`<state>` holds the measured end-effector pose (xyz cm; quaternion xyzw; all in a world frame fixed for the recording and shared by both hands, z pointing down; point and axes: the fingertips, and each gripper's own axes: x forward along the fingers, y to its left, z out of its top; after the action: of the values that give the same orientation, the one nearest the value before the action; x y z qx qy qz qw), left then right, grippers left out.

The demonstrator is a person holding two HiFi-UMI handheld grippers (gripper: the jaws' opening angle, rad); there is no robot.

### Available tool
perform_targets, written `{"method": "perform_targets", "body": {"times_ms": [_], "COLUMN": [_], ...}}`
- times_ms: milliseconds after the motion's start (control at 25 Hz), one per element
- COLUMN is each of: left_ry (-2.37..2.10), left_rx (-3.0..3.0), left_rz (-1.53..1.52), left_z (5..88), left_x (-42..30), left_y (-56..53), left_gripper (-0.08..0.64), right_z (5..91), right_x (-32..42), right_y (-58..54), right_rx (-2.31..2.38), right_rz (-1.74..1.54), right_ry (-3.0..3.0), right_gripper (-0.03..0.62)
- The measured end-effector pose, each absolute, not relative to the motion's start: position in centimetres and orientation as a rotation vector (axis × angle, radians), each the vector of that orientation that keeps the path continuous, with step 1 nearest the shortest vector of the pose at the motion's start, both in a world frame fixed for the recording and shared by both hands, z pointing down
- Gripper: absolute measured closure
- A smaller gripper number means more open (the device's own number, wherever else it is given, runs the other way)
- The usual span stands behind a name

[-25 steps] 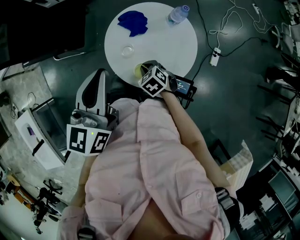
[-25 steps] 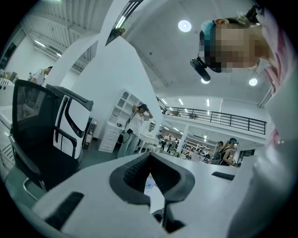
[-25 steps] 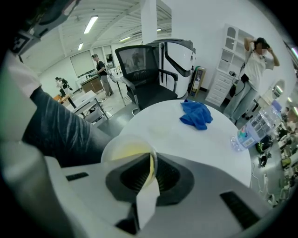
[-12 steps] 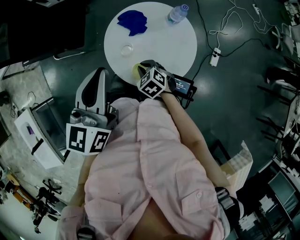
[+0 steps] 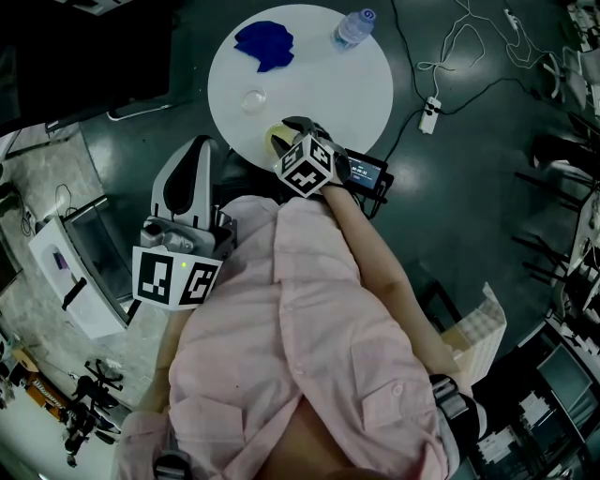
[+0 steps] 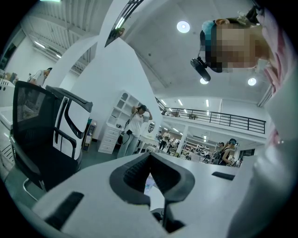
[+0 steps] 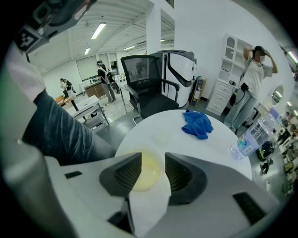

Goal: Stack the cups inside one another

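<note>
A pale yellow cup (image 7: 148, 168) stands at the near edge of the round white table (image 7: 209, 153). It sits between the pads of my right gripper (image 7: 147, 175), whose jaws have just been opening and now stand open around it with a small gap. From above, that cup (image 5: 276, 141) peeks out beside the right gripper (image 5: 289, 137). A clear cup (image 5: 253, 98) stands alone farther in on the table and shows only faintly as the clear cup (image 7: 163, 136). My left gripper (image 5: 187, 246) is held off the table by the person's side, pointing level, and in its own view the left gripper (image 6: 150, 160) is shut and empty.
A crumpled blue cloth (image 5: 266, 43) and a water bottle (image 5: 355, 28) lie at the table's far side. A black-and-white office chair (image 5: 187, 178) stands left of the table. A power strip with cables (image 5: 430, 112) lies on the floor to the right.
The right gripper has shifted slightly at the table's near edge, and the yellow cup shows a little more clearly beside it. The left gripper has not moved.
</note>
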<state>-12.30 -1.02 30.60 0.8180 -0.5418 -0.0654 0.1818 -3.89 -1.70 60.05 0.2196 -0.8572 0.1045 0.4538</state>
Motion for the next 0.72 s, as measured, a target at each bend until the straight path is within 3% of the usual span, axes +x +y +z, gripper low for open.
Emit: {"method": "perform_targets", "body": {"times_ms": [720], "left_ry": [-1.505], "left_rx": [2.332], "left_rz": [-0.180], "left_z": [30.53], "left_x": [-12.19], "left_y": [-1.31], "left_gripper": [0.551], "right_z": [59.36], "right_x": [-3.37], "right_y": [-2.58], "right_rx": [0.632], "right_rz": [0.303], "right_ry": [-2.124], "right_gripper": [0.433]}}
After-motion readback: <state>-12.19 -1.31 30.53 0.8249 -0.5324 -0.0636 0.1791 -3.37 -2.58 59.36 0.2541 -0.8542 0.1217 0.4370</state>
